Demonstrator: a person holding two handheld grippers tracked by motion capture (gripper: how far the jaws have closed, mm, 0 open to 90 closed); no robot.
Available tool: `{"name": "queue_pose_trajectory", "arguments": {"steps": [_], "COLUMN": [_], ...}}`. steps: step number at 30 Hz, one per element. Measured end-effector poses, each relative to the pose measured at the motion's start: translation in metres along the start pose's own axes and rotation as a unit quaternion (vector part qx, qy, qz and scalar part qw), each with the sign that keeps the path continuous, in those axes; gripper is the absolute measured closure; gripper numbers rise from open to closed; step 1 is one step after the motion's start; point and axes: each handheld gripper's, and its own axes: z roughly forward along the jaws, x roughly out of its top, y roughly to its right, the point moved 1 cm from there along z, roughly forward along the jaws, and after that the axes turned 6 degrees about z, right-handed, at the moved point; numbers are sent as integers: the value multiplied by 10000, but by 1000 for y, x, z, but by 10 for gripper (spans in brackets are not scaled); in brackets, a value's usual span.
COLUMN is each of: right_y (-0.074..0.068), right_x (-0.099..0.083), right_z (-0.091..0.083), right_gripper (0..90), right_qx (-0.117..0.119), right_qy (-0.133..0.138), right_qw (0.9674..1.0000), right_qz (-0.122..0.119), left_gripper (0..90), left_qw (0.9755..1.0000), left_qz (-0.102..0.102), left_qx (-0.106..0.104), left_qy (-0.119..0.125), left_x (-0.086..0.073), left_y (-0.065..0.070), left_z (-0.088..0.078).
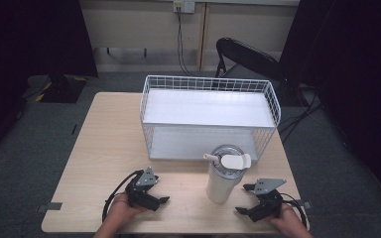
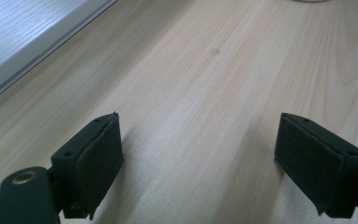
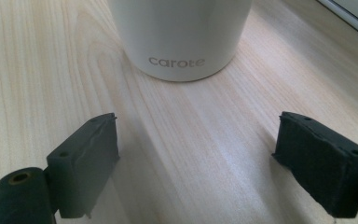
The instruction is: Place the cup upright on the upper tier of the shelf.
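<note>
Your right gripper (image 3: 196, 154), jaws spread wide and empty, sits nearer the upright cup (image 3: 179, 32), straight ahead of it.

Both hands low at the near edge, 1 gripper each. Left gripper (image 1: 155, 191) held in the left hand (image 1: 120, 210), jaws spread wide, pointing right and slightly forward. Right gripper (image 1: 245, 199) in the right hand (image 1: 288, 222), jaws wide apart too, pointing left and forward. Nothing between either pair of pads (image 3: 86, 163). Forearms barely enter from below.
</note>
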Motion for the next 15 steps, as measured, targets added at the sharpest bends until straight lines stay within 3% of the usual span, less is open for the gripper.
{"name": "queue_pose_trajectory", "arguments": {"steps": [11, 15], "right_y": [-1, 0], "right_x": [-1, 4], "right_z": [-1, -3], "right_gripper": [133, 162], "right_qx": [-46, 131], "right_qy": [27, 11], "right_qw": [9999, 9997], "right_qz": [88, 225], "left_gripper": [144, 144], "left_qw": [10000, 10000], "left_qz": [-2, -2], "left_qx": [-3, -4], "left_qy": [2, 2], "left_x": [0, 0], "left_y": [0, 0], "left_z": [0, 0]}}
